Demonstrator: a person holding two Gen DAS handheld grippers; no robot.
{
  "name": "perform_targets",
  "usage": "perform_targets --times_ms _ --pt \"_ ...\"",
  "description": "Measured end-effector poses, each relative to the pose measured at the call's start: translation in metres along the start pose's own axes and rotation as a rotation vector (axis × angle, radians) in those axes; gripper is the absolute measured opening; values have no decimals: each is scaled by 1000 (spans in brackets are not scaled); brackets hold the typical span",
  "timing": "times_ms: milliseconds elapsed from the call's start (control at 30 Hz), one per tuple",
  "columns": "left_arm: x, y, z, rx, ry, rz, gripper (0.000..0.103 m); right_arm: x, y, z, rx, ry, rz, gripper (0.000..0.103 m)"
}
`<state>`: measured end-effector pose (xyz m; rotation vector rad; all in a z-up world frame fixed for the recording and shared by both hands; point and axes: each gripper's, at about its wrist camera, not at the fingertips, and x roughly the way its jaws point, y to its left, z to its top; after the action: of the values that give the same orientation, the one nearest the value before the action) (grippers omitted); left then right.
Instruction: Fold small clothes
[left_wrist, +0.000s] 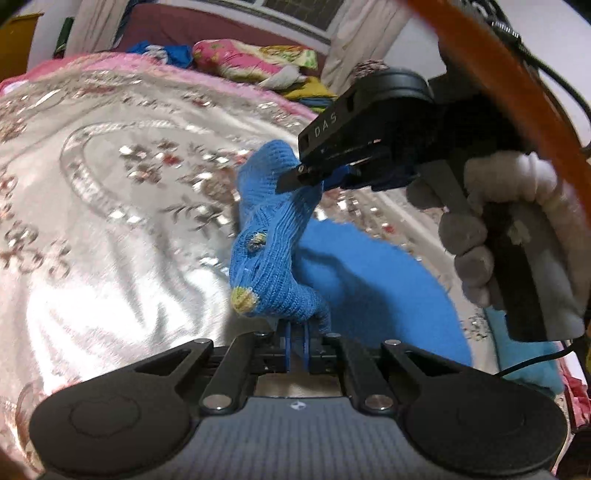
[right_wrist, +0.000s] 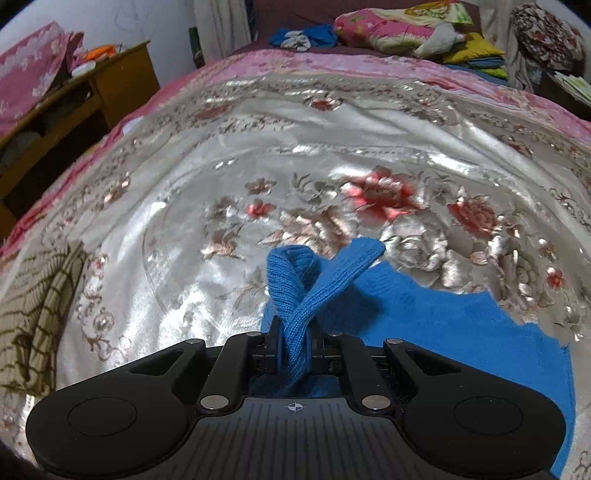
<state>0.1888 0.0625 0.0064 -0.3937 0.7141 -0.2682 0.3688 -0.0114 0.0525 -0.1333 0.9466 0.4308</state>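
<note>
Blue knit garment (right_wrist: 299, 306) between both fingers (right_wrist: 274, 339)

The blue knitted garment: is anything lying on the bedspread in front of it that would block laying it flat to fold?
Nothing visible does. The blue knitted garment is held by both grippers, and the bedspread ahead of it is bare. The checked cloth lies off at the left edge.

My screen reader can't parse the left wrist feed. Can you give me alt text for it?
Both grippers are shut on a blue knitted garment, lifting part of it off a shiny silver floral bedspread: the left gripper pinches it at bottom centre, the right gripper, held in a white-gloved hand, clamps it higher up.
</note>
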Motion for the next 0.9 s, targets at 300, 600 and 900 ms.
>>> perform_targets --times_ms 300,600,900 --pt "10 -58 10 98 0 -91 10 -45 -60 -6 101 -69 8 10" --pt "41 -122 8 202 47 -173 7 -81 -129 -25 211 -125 6 10" --pt "74 -163 -16 290 145 -225 7 -89 -205 -67 367 -139 3 10"
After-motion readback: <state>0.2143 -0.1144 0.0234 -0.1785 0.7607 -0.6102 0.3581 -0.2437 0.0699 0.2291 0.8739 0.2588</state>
